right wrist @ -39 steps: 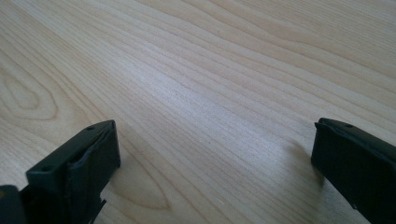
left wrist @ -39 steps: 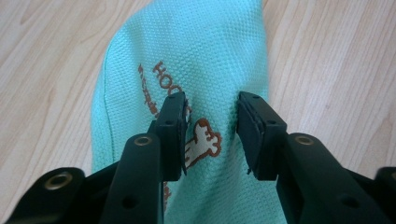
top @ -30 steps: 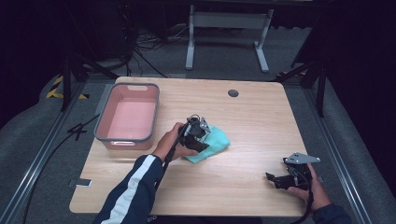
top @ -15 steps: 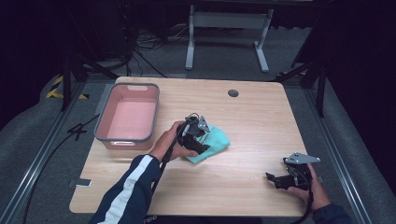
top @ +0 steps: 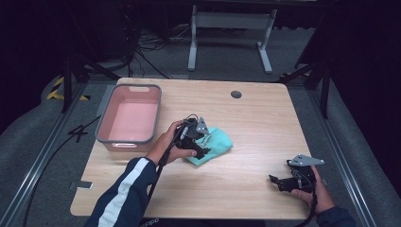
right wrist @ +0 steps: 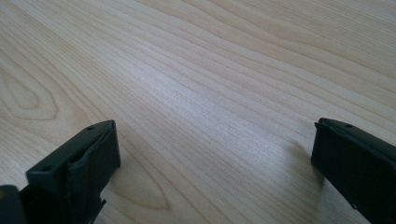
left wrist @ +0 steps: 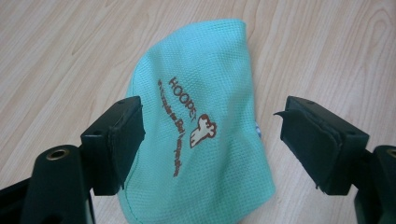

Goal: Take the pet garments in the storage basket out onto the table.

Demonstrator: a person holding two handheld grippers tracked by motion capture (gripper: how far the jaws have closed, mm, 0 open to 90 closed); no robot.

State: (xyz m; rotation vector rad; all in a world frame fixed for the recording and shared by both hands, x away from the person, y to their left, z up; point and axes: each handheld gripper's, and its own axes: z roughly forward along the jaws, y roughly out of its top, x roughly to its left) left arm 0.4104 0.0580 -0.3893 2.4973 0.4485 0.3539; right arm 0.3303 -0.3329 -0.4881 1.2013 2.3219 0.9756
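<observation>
Tabletop (top: 255,123): light wood, pink bin (top: 128,118) at left.
Cloth (left wrist: 205,126): teal, mid-tabletop.
Left gripper (left wrist: 210,135): fingers spread over the cloth.
Right gripper (right wrist: 212,163): fingers spread above bare wood.

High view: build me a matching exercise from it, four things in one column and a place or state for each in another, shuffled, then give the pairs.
Things:
1. pink bin
2. teal cloth
3. left claw
4. right claw

Places or states:
A. open over bare wood
B. far left part of the table, nothing inside
C. open, straddling the printed fabric
D. lying mid-table, right of the bin

Pairs: 1-B, 2-D, 3-C, 4-A
</observation>
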